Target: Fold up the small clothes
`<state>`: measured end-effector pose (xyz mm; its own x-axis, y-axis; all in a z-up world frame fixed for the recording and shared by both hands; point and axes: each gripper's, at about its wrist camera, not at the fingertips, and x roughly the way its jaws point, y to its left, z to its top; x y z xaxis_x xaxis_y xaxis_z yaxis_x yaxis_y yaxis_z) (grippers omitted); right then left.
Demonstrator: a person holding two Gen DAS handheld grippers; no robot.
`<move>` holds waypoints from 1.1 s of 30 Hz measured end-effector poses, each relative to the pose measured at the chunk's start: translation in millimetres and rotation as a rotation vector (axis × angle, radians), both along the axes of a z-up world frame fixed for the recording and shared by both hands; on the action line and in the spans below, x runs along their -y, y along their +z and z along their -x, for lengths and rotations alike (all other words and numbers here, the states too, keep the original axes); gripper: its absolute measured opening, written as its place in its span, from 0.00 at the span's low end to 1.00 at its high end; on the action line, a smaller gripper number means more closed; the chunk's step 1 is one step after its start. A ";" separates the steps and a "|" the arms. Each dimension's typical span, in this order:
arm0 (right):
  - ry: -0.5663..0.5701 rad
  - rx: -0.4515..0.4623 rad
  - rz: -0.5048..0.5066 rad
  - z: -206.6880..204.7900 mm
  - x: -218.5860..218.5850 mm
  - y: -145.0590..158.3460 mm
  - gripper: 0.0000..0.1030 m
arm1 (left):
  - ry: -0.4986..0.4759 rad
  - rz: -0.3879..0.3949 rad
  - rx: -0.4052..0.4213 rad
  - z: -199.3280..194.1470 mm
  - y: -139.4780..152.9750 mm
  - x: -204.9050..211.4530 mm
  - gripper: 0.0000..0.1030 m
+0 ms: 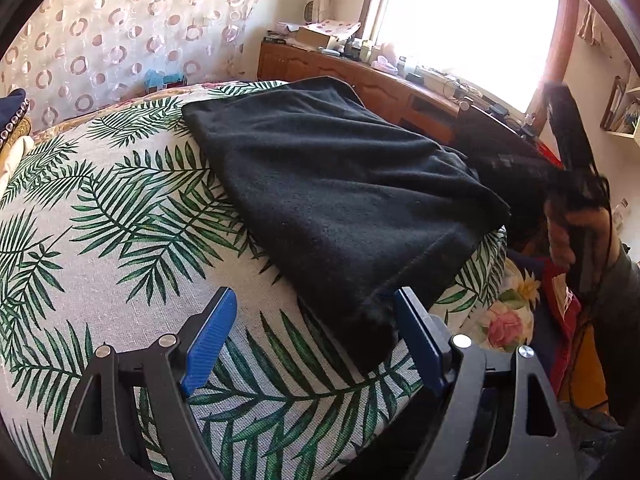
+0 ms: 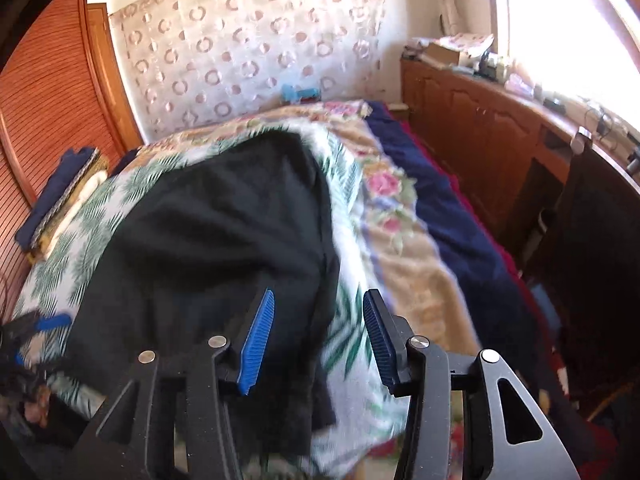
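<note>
We held both grippers above the bed, each angled down at the black fleece garment [image 1: 340,184], which lay folded on the palm-leaf cloth [image 1: 120,208] with its long side running toward the bed's far edge and its near hem close to the near edge.

The left gripper [image 1: 312,340] stood wide open with nothing pressed between its blue pads [image 1: 210,340]. Its right-hand pad sat just at the garment's near corner, a placement we judge convenient for taking that corner in a further fold.

The right gripper [image 2: 318,340] was parted about halfway and empty. Its left pad hung over the garment's right edge, its right pad over the leaf cloth, so the edge lay between the jaws without being pinched. We read this as a release or a re-approach along that edge.

The floral blanket [image 2: 400,248] and the dark blue cover [image 2: 460,216] lay beyond the leaf cloth toward the bed's right edge.

Several things remained uncertain. The right wrist view was smeared by motion, so seams and fold lines there could not be traced. In the left wrist view, the right gripper and the hand [image 1: 576,236] holding it appeared only as a dark blur at the frame's right side. What kind of garment it was, and how many layers it had, we could not tell.
</note>
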<state>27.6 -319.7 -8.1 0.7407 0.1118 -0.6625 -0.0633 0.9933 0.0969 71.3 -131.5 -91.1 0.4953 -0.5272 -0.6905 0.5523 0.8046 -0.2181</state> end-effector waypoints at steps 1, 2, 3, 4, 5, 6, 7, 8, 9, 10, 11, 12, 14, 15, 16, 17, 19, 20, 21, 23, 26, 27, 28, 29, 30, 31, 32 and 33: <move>0.010 -0.016 -0.005 6.6 0.0 -4.3 0.47 | -0.001 0.000 -0.002 -0.3 -0.3 0.2 0.79; 0.022 -0.028 -0.007 14.1 -0.8 -8.8 0.47 | -0.001 -0.001 -0.004 -0.8 -0.8 0.6 0.79; 0.033 -0.035 -0.003 19.7 -1.6 -12.0 0.47 | 0.000 -0.002 -0.007 -1.4 -1.6 1.3 0.79; 0.039 -0.042 0.000 23.6 -1.9 -13.3 0.47 | 0.001 -0.005 -0.007 -1.5 -2.0 1.5 0.79; 0.046 -0.053 0.003 27.5 -2.3 -15.5 0.47 | 0.002 -0.006 -0.006 -1.6 -1.9 1.6 0.79; 0.050 -0.060 0.009 30.4 -3.1 -16.7 0.47 | 0.003 -0.007 -0.006 -2.0 -1.7 1.4 0.79; 0.054 -0.064 0.019 32.1 -3.9 -18.3 0.47 | 0.003 -0.008 -0.007 -2.1 -1.5 1.7 0.79; 0.061 -0.067 0.028 33.4 -4.6 -19.2 0.46 | 0.004 -0.009 -0.006 -2.2 -1.5 2.3 0.79; 0.069 -0.071 0.036 34.0 -6.1 -19.1 0.37 | 0.004 -0.011 -0.006 -2.3 -1.4 2.6 0.79; 0.076 -0.076 0.047 31.4 -8.1 -19.8 0.30 | 0.003 -0.013 -0.005 -2.3 -1.5 2.8 0.79; 0.079 -0.079 0.067 31.6 -9.3 -21.1 0.22 | 0.003 -0.014 -0.005 -2.1 -1.5 3.0 0.79; 0.081 -0.073 0.087 29.9 -10.8 -18.5 0.14 | 0.002 -0.014 -0.005 -2.2 -1.6 2.8 0.79; 0.080 -0.063 0.111 32.1 -9.7 -15.4 0.11 | 0.003 -0.013 -0.005 -2.3 -1.7 2.0 0.79; 0.062 -0.054 0.124 30.2 -9.6 -14.1 0.07 | 0.004 -0.012 -0.005 -2.4 -1.7 1.8 0.79; 0.046 -0.046 0.118 31.7 -4.4 -11.5 0.07 | 0.004 -0.011 -0.005 -2.4 -1.8 1.6 0.79; 0.035 -0.042 0.102 32.4 -1.3 -10.3 0.07 | 0.004 -0.013 -0.004 -2.0 -1.8 1.7 0.79; -0.005 -0.032 0.124 32.9 0.7 -9.6 0.00 | 0.005 -0.018 -0.001 -1.7 -2.0 2.4 0.79; -0.017 -0.030 0.136 32.9 2.5 -9.8 0.00 | 0.005 -0.019 0.000 -1.6 -2.1 2.6 0.79; -0.019 -0.032 0.124 32.4 3.1 -10.5 0.00 | 0.005 -0.021 0.001 -1.5 -2.1 2.7 0.79; -0.027 -0.037 0.114 31.5 6.0 -11.6 0.00 | 0.003 -0.021 0.001 -1.1 -2.0 2.7 0.79; -0.021 -0.028 0.100 32.4 0.6 -10.8 0.00 | -0.005 -0.016 0.000 0.2 -1.7 3.3 0.74; -0.014 -0.024 0.095 33.5 -1.1 -10.9 0.00 | -0.012 -0.016 0.000 0.9 -1.6 4.3 0.72; -0.009 -0.017 0.094 35.9 -0.9 -10.3 0.00 | -0.020 -0.013 0.000 1.5 -1.7 5.0 0.69; -0.003 -0.010 0.095 36.5 -2.5 -9.5 0.00 | -0.029 -0.013 0.000 2.5 -1.8 6.0 0.69; 0.006 -0.002 0.094 38.2 -4.0 -9.0 0.00 | -0.033 -0.015 0.001 2.5 -1.7 7.0 0.69; 0.013 0.006 0.095 39.0 -6.4 -9.5 0.00 | -0.033 -0.020 0.004 2.8 -1.9 7.8 0.69; 0.016 0.014 0.094 40.3 -7.8 -9.6 0.00 | -0.032 -0.022 0.004 2.7 -1.8 8.1 0.69; 0.020 0.019 0.090 41.4 -7.5 -9.4 0.00 | -0.032 -0.022 0.004 2.4 -1.8 8.3 0.69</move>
